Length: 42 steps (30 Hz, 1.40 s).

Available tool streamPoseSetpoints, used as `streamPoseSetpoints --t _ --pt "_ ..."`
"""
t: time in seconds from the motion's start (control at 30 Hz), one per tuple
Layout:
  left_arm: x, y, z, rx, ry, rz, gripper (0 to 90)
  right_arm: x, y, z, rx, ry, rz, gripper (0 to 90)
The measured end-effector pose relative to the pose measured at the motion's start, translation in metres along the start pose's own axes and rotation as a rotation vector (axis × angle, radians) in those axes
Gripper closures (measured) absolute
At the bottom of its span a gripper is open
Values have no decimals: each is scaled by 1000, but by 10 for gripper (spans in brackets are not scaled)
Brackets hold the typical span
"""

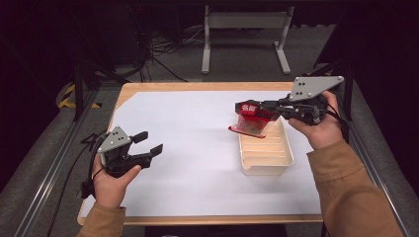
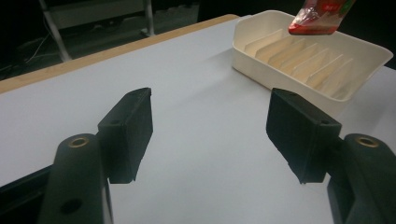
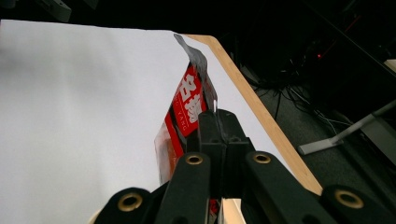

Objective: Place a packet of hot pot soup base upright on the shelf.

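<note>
**Red packet held over the tray**

We see the right gripper [image 1: 269, 109] with its fingers closed tight on a red snack packet [image 1: 251, 120], which hangs above the far end of the cream slotted tray [image 1: 267, 154]. The left gripper [image 1: 148, 143] stands well apart on the white table [image 1: 197, 148], fingers wide open and holding nothing, with bare table between it and the tray

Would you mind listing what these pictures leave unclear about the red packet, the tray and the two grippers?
- Red packet: print too small in the high view; in the right gripper view the right gripper covers its lower part.
- Cream tray: the packet hides part of its far end in the high view, and its floor between the ribs is unclear.
- Left gripper: the hand hides its body.
</note>
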State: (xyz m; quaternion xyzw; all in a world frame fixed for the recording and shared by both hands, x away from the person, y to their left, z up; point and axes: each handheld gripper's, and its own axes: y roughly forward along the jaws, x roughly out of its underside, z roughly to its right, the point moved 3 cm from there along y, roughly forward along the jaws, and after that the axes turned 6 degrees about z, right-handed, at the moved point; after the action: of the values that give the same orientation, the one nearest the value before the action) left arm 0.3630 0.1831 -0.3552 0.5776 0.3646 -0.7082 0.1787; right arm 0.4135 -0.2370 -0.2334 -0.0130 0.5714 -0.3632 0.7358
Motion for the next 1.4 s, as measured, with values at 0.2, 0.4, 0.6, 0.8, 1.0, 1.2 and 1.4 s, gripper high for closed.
streamPoseSetpoints --t 0.2,0.4,0.6,0.8,1.0,1.2,1.4 --pt "2 2 -1 -4 5 -7 326 7 -6 7 19 4 -15 893" --pt "3 3 -3 -6 -3 -14 322 12 -11 12 27 -7 -38 893" --pt "4 3 -3 -4 -8 -20 320 17 -15 14 33 -4 -58 893" --pt "5 4 -4 -4 -1 -25 319 20 -15 16 36 -4 -71 893" --pt "6 4 -4 -2 -6 -29 318 25 -12 16 30 -14 -88 893" --pt "7 5 -5 -3 -8 -32 318 31 -8 16 21 -22 -105 893" --pt "8 5 -5 -1 -11 -38 318 36 -4 16 14 -21 -117 893"
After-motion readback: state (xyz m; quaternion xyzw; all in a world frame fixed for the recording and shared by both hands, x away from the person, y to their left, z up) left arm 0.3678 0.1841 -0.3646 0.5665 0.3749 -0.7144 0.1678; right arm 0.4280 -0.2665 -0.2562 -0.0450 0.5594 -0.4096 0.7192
